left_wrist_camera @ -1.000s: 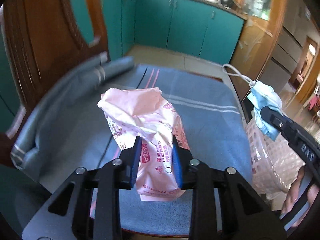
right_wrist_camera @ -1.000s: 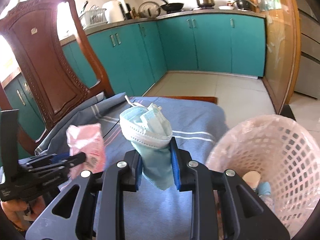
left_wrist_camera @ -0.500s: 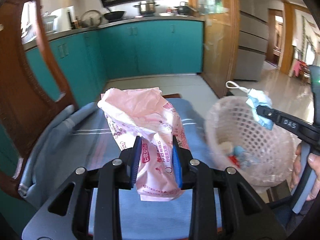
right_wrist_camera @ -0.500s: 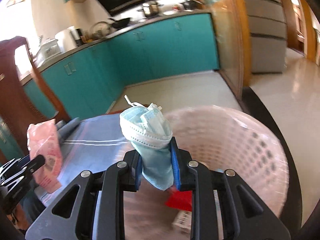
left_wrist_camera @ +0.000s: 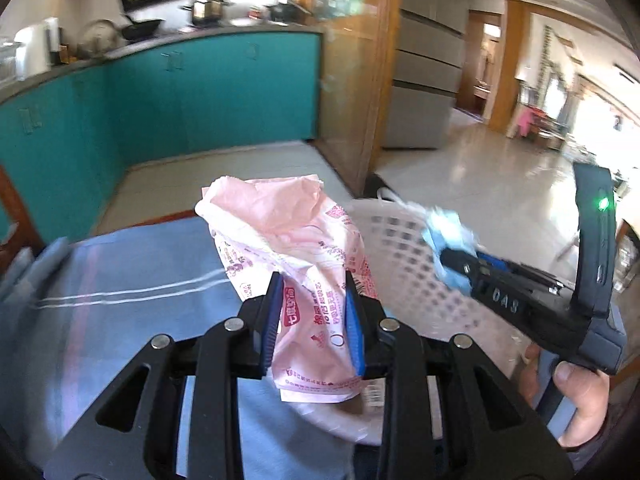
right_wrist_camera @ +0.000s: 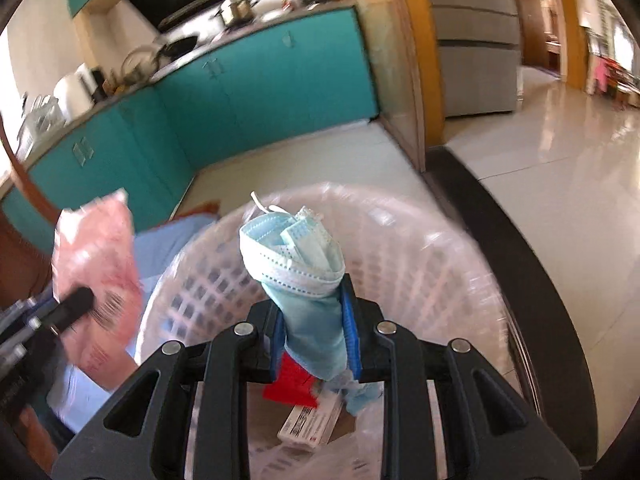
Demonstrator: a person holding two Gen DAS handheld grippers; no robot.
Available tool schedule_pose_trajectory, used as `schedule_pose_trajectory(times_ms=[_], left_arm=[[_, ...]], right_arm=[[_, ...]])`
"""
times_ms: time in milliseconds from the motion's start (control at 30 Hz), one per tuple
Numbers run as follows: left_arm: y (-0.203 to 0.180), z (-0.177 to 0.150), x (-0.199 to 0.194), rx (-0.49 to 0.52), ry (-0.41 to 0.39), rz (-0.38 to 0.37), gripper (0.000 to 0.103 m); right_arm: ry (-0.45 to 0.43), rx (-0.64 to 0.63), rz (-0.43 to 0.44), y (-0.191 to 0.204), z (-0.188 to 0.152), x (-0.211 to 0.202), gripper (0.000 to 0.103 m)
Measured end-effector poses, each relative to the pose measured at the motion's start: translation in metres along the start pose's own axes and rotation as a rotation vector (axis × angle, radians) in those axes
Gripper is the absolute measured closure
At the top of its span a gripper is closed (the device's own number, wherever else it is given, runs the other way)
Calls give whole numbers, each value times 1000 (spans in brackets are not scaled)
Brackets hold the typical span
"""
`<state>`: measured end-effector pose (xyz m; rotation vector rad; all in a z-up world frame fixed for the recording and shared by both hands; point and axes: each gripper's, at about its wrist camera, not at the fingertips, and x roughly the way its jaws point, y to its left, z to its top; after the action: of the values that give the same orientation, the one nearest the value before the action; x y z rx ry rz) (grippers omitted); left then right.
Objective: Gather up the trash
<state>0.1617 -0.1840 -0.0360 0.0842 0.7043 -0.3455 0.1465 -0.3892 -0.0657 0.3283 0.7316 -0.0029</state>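
My left gripper is shut on a crumpled pink plastic wrapper and holds it at the near left rim of a pale pink mesh basket. My right gripper is shut on a bunched blue face mask and holds it above the basket's opening. In the basket lie a red scrap and a white printed packet. The pink wrapper shows blurred at the left of the right wrist view.
The basket stands at the right end of a seat covered with blue striped cloth. Teal kitchen cabinets run behind. A tiled floor opens to the right. A wooden chair back is at the far left.
Both grippers have swung right from over the blue cloth to the basket. The mask is now over the basket's opening and the wrapper is at its rim. Both grips are unchanged.
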Motion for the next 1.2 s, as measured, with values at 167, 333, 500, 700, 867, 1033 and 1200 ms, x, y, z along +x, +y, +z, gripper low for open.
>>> schedule_pose_trajectory(times_ms=[167,333,500,700,867,1033,1200], left_arm=[[-22,-10,13,78,16,6,31],[-10,-19,-2,93,-28,88,27],[26,-26,-21,-5,-36,156,22],[62,-49,-68,-77,-69,245,13],[88,-71,-121,-63,-96,357,5],[109,-87,-183,-108,-148,379,3],[109,-98,-229,-91,-214,368,3]], right_arm=[[-33,59,-25,-14,4,-6,78],[17,30,-35,-6,0,4,63],[4,10,-33,3,-1,2,30],[-179,55,-25,7,-3,-26,17],[-285,-50,-80,47,-43,-77,7],[-295,-142,-51,89,-84,-132,3],[-305,-224,-61,125,-89,-178,3]])
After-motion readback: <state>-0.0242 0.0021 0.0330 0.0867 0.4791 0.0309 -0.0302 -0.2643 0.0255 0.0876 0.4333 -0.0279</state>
